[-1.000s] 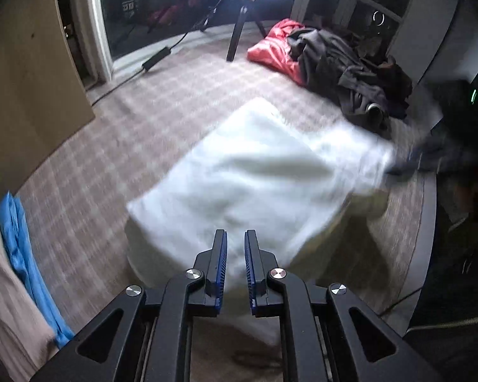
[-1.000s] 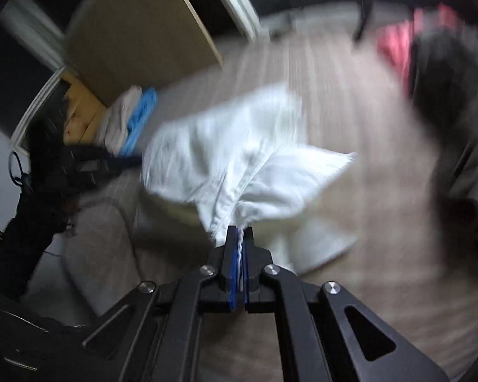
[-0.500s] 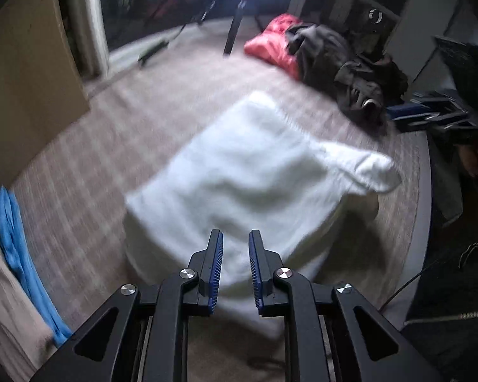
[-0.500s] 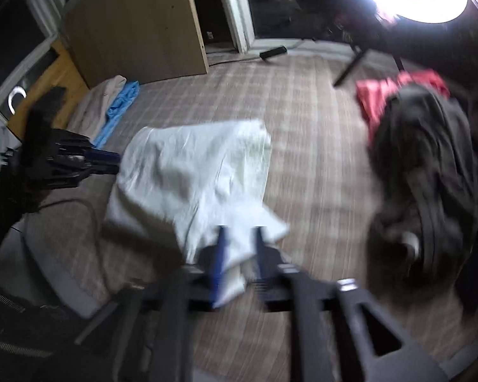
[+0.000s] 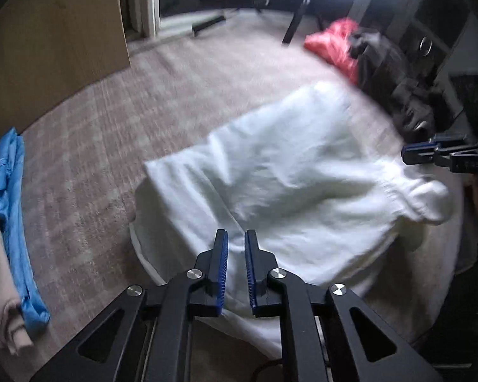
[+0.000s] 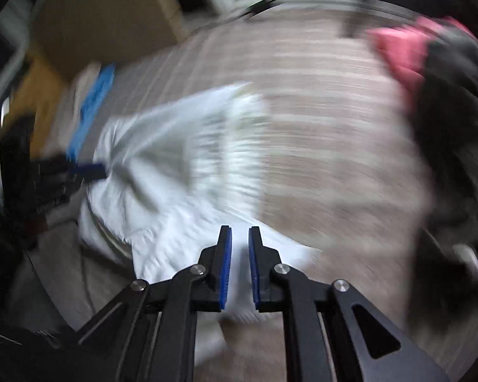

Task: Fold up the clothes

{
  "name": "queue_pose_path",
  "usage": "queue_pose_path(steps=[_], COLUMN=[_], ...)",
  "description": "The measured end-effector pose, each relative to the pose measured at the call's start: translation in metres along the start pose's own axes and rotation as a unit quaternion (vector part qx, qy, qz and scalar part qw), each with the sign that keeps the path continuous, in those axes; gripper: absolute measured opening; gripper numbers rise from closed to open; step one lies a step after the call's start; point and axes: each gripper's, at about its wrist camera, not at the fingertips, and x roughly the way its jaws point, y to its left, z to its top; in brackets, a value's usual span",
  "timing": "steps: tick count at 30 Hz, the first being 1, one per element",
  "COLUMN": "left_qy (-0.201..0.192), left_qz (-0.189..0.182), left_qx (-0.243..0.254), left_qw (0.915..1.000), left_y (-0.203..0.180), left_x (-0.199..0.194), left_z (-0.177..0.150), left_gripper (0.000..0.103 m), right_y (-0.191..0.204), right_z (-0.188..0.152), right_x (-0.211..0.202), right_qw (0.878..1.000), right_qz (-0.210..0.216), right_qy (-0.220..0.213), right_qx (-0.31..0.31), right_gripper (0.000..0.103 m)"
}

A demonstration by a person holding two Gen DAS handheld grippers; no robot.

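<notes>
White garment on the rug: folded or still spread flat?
Partly folded. The white garment lies doubled into a rough rectangle on the rug, one loose end sticking out. Both claws are open, holding nothing.

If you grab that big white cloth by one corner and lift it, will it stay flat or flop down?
It would probably flop. The white cloth already lies in soft wrinkles and folded layers on the carpet, so it looks limp, not stiff. It is likely light for its size. Pushed, it would probably bunch up rather than slide.
</notes>
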Motion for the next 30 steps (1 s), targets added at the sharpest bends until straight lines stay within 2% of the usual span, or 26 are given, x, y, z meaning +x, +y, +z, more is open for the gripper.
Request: queue_pose_path(steps=[2, 5, 8, 10, 12, 13, 14, 16, 20, 24, 30], left_qy=[-0.007, -0.005, -0.002, -0.001, 0.005, 0.007, 0.009, 0.011, 0.011, 0.013, 0.018], left_qz=[-0.002, 0.005, 0.011, 0.015, 0.009, 0.011, 0.012, 0.012, 0.018, 0.019, 0.02], left_qx=[0.002, 0.015, 0.028, 0.035, 0.035, 0.035, 0.036, 0.043, 0.056, 0.054, 0.059], left_qw=[1.0, 0.9999, 0.9995, 0.9993, 0.9993, 0.9993, 0.9992, 0.999, 0.9982, 0.9983, 0.9979], left_y=[-0.004, -0.013, -0.022, -0.026, -0.027, -0.027, -0.027, -0.029, -0.033, -0.031, -0.034], left_x=[-0.008, -0.011, -0.014, -0.016, -0.015, -0.015, -0.015, -0.017, -0.022, -0.021, -0.013], left_z=[0.0, 0.001, 0.001, -0.001, -0.003, -0.004, -0.005, -0.006, -0.005, -0.003, 0.001], left_gripper=[0.01, 0.011, 0.011, 0.011, 0.011, 0.011, 0.011, 0.011, 0.012, 0.012, 0.012], right_y=[-0.014, -0.028, -0.019, -0.006, 0.015, 0.022, 0.027, 0.027, 0.028, 0.027, 0.035], right_z=[-0.008, -0.02, -0.03, -0.034, -0.036, -0.036, -0.037, -0.038, -0.043, -0.048, -0.053], right_x=[-0.01, -0.016, -0.017, -0.023, -0.025, -0.021, -0.016, -0.003, 0.003, 0.0, 0.001], right_qw=[1.0, 0.997, 0.997, 0.999, 0.997, 0.994, 0.991, 0.989, 0.983, 0.981, 0.978], right_qz=[0.003, 0.025, 0.027, 0.002, -0.059, -0.082, -0.092, -0.074, -0.079, -0.061, -0.049], right_qy=[0.003, 0.015, 0.02, 0.007, -0.016, -0.018, -0.015, 0.011, 0.023, 0.037, 0.032], right_qx=[0.027, 0.065, 0.068, 0.042, -0.038, -0.074, -0.1, -0.126, -0.165, -0.179, -0.202], right_gripper=[0.023, 0.024, 0.024, 0.024, 0.033, 0.041, 0.041, 0.041, 0.041, 0.041, 0.041])
